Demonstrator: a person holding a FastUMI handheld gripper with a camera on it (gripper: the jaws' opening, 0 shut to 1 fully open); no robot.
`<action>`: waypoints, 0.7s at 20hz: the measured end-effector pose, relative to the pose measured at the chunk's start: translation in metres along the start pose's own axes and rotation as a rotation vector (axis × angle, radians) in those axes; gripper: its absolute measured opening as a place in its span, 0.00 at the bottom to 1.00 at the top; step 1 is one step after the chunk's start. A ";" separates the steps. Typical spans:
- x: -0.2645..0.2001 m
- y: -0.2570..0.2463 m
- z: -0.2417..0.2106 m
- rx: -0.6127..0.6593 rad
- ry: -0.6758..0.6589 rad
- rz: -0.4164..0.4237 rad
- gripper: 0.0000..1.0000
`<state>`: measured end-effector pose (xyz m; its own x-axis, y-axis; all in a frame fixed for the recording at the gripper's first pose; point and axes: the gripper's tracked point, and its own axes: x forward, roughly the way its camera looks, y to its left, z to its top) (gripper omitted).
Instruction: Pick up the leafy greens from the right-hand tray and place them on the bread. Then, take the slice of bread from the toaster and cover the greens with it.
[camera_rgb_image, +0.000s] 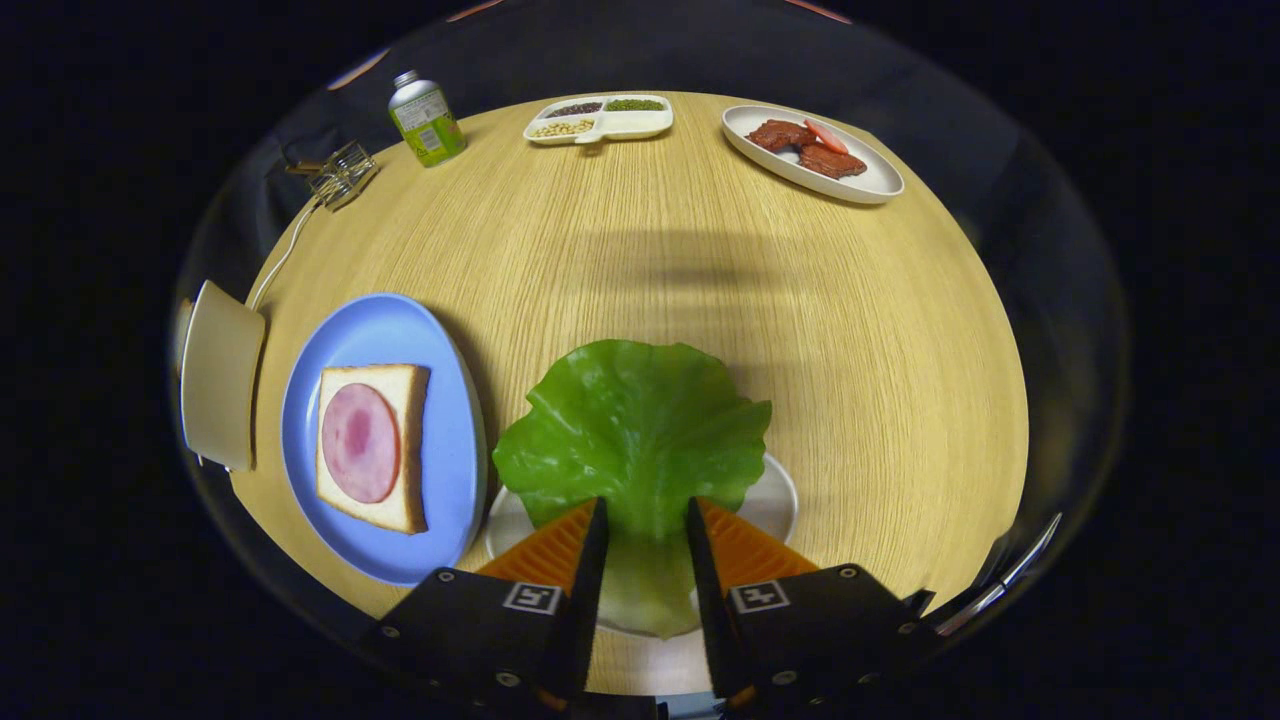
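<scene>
Nearest the camera: tool (645, 520) with fingers spread, straddling the pale stem of a broad, green, ruffled lettuce leaf (635, 430); whether the pads press it cannot be told. Leaf overhangs a small white round tray (775, 500) just ahead of the fingers. Recommended: pinch low on the stem, lift straight, carry left, lower flat. Target: square toasted bread slice topped with a round pink ham slice (370, 445), on an oval blue plate (385, 330) just beside the tray. Beyond the plate, cream toaster (220, 385) with white cord. Far across the wooden desk (650, 260): green-labelled bottle (426, 120), white divided dish of beans (598, 118), white oval plate of reddish meat pieces (812, 152), all well apart. Path unobstructed; plate rim the only hazard.
</scene>
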<state>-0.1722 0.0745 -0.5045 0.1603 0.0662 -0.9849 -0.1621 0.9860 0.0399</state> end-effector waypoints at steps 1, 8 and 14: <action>0.000 0.001 0.001 0.009 -0.001 -0.003 0.30; -0.020 0.010 0.017 0.137 -0.024 0.081 0.06; -0.057 0.029 0.045 0.157 -0.099 0.144 0.06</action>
<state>-0.1420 0.1059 -0.4398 0.2423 0.2153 -0.9460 -0.0379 0.9764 0.2125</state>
